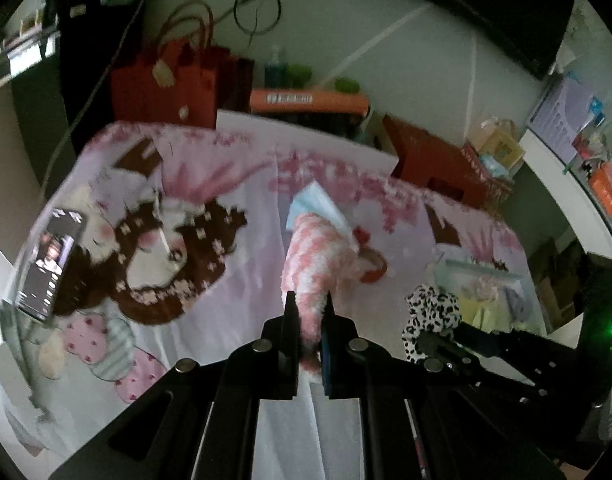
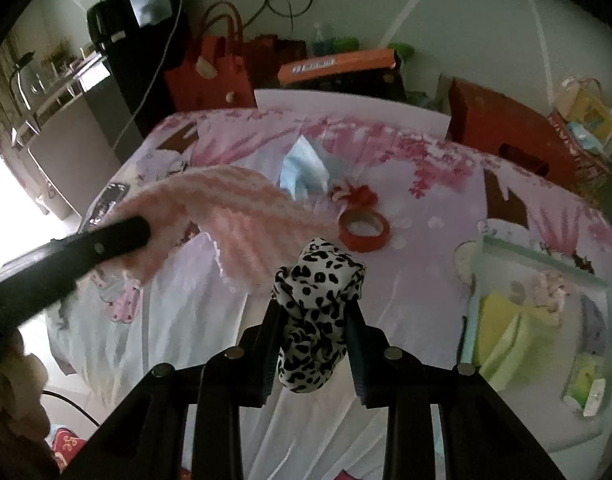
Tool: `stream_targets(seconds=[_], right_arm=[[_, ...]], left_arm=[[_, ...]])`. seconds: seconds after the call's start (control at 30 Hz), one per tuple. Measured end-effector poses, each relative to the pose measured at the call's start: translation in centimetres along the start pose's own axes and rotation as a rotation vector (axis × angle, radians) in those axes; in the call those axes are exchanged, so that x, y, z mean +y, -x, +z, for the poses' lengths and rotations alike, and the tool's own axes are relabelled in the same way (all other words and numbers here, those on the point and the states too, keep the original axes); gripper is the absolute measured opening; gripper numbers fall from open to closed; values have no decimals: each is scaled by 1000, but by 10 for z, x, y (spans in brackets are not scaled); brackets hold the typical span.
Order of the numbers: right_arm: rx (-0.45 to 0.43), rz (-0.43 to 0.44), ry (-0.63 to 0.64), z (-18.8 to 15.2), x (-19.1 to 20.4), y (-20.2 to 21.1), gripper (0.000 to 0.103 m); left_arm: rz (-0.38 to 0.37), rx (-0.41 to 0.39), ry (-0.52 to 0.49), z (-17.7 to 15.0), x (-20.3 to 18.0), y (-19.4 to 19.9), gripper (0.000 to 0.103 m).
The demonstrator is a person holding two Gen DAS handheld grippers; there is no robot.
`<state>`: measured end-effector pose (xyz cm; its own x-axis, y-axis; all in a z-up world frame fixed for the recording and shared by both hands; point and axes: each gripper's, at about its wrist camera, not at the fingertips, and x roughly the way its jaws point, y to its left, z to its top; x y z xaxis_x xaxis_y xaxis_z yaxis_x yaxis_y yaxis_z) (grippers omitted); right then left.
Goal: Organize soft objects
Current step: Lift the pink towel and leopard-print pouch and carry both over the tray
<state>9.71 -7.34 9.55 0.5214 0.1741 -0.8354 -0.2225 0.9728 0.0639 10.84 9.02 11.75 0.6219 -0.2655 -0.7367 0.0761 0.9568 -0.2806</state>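
Observation:
My left gripper is shut on a pink-and-white fuzzy sock and holds it above the bed; the sock also shows in the right wrist view, hanging from the left gripper. My right gripper is shut on a black-and-white leopard-print scrunchie, also seen in the left wrist view. A clear storage box holding several soft items sits at the right of the bed. A blue face mask lies on the bed.
The bed has a pink cartoon-print sheet. A red tape roll and a small red scrunchie lie near the mask. A phone lies at the left. Red bags and boxes stand behind the bed.

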Motion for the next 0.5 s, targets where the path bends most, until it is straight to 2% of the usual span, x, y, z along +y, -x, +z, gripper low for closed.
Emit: stream_targets(seconds=[0.23,0.5], right_arm=[[-66,-3,-6,1,-2,38,32],[-113,-3,-40,-7,-21,68,32]], left_arm=[[-4,-97,-41,12,-23,47,8],[-15,-120,-95,10,-59,64,8]])
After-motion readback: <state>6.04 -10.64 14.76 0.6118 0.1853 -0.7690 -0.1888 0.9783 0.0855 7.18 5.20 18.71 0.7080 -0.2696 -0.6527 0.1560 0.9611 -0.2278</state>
